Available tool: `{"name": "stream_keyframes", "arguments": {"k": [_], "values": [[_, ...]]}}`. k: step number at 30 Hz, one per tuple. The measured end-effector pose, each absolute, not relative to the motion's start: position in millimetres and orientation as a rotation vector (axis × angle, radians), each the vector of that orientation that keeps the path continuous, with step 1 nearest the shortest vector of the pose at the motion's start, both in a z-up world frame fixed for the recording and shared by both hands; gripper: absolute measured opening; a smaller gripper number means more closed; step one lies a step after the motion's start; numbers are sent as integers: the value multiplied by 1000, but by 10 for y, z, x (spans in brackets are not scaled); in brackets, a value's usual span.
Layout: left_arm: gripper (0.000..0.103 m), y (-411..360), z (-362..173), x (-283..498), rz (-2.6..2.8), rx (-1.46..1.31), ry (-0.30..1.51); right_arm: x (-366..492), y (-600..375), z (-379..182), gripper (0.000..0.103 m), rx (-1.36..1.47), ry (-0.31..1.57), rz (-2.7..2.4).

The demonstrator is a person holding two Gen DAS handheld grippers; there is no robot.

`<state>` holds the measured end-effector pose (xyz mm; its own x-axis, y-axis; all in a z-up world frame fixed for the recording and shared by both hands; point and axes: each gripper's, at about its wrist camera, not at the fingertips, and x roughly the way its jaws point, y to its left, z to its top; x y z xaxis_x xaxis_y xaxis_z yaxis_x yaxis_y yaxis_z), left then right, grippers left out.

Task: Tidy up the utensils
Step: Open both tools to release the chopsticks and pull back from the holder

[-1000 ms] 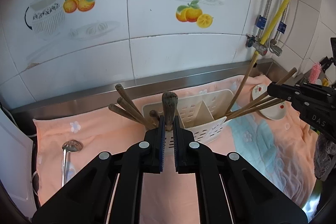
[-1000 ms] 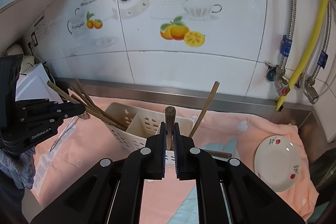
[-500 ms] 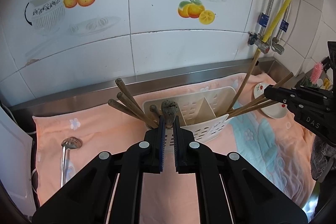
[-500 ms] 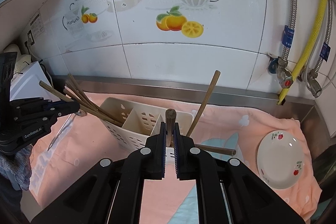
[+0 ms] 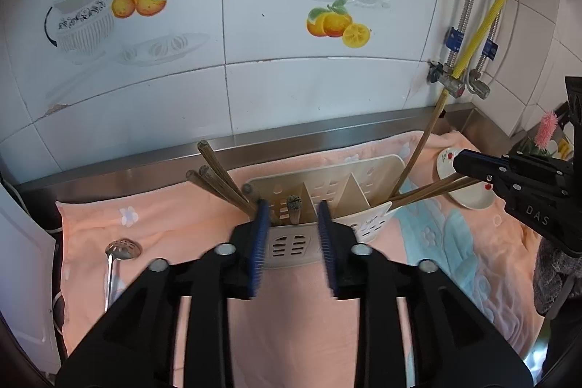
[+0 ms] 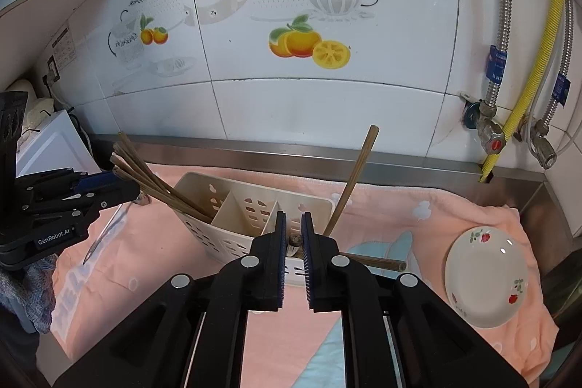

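Note:
A cream slotted utensil caddy [image 5: 363,166] [image 6: 232,242] stands on the pink towel. My left gripper [image 5: 293,217] hangs over its left compartment, jaws opening. A brown wooden stick [image 5: 294,206] stands loose between them, sunk into the compartment with neither pad touching it. My right gripper [image 6: 293,215] is over the caddy's right end, jaws parting slightly. Another wooden stick's tip [image 6: 294,239] sits low in the narrow gap, free of the pads. Chopsticks [image 5: 218,177] [image 6: 152,184] lean out of the left end and more chopsticks [image 5: 429,191] out of the right.
A slotted metal spoon [image 5: 122,248] lies on the towel at the left. A small white flowered plate [image 6: 483,275] sits at the right. One long stick [image 6: 356,177] leans toward the tiled wall. Pipes and a yellow hose [image 6: 523,97] run down the right corner.
Both grippers were shut on upright wooden sticks. Now both have parted, the left widely, and each stick has dropped lower into the caddy. Neither hand has shifted.

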<state>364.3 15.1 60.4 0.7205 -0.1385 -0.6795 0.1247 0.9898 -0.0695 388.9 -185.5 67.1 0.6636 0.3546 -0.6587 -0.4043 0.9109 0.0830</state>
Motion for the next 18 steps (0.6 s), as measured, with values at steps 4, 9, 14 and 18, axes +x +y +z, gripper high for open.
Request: {"name": "stream_keyframes", "arguments": {"k": [4,9,14,18], "values": [[35,151,651,3576,-147,-18,738,3822,-1890,721,21,-74,709,423],[44,150,745,3432,-148,-17,708,3705,-1954,800,30,-75,683,411],[58,149,842,3258,-146,-8,676,3574,-2012,857,42,-75,664,405],[70,170,902,3088,-135,-8,652,3432,-2057,920,50,-77,643,400]]}}
